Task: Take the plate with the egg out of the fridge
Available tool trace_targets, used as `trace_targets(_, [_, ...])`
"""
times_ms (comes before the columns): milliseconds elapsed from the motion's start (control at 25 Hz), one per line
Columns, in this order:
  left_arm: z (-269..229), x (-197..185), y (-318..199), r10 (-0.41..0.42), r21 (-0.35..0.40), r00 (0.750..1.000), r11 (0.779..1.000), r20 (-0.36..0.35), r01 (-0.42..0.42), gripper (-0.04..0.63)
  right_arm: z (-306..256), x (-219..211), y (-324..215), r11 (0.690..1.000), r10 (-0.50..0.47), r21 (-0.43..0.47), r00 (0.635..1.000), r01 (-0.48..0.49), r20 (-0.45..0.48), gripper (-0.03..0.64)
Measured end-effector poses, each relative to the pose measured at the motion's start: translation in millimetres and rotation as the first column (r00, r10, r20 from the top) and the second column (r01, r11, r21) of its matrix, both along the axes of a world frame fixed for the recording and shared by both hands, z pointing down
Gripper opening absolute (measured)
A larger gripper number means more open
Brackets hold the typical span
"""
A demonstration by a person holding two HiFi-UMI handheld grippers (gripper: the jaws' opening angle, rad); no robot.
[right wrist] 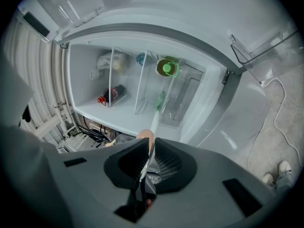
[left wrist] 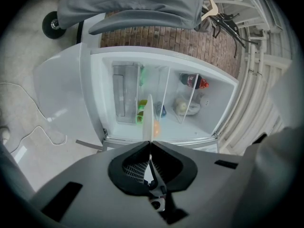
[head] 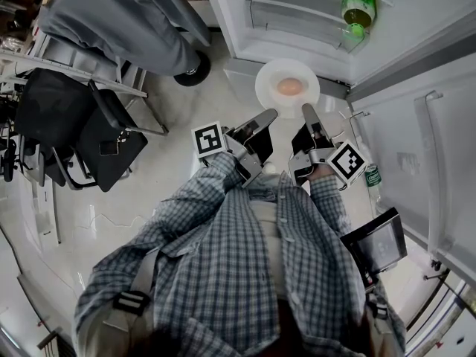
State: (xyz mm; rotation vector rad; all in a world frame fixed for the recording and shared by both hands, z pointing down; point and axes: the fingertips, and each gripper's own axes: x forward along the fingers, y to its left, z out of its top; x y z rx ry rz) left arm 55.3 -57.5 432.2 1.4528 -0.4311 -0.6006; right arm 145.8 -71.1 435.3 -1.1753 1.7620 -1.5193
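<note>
A white plate (head: 269, 73) carrying a brown egg (head: 290, 86) hangs level in front of the open fridge (head: 297, 13), just outside its lower edge. My left gripper (head: 266, 116) is shut on the plate's near left rim, and my right gripper (head: 308, 111) is shut on its near right rim. In the left gripper view the plate (left wrist: 149, 118) shows edge-on between the jaws of the left gripper (left wrist: 150, 144), with the egg (left wrist: 156, 127) beside it. The right gripper view shows the same: the plate (right wrist: 155, 120) edge-on in the right gripper (right wrist: 151, 141), with the egg (right wrist: 147, 137) close by.
The fridge door (head: 416, 140) stands open at the right, with a water bottle (head: 372, 177) by it. A green bottle (head: 358, 10) sits in a door shelf. A cola bottle (left wrist: 194, 81) lies inside. A black chair (head: 97, 132) and a grey-draped seat (head: 126, 13) stand at the left.
</note>
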Motion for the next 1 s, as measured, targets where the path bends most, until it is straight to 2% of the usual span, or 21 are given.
trace_targets(240, [2,0,5,-0.009,-0.007,1.0,1.0,0.005,0.009,0.02,1,1,4,1.0,-0.011,-0.003,1.0,0.011,-0.001,0.041])
trace_targets(720, [4,19,12,0.027,-0.023,1.0,0.999,-0.009,-0.027,0.02,1,18,13,1.0,0.019,-0.002,1.0,-0.02,-0.007,0.041])
trace_targets(1000, [2,17,9,0.014,-0.016,1.0,1.0,-0.012,-0.014,0.02,-3,15,9,1.0,0.015,0.003,1.0,-0.015,0.009,0.041])
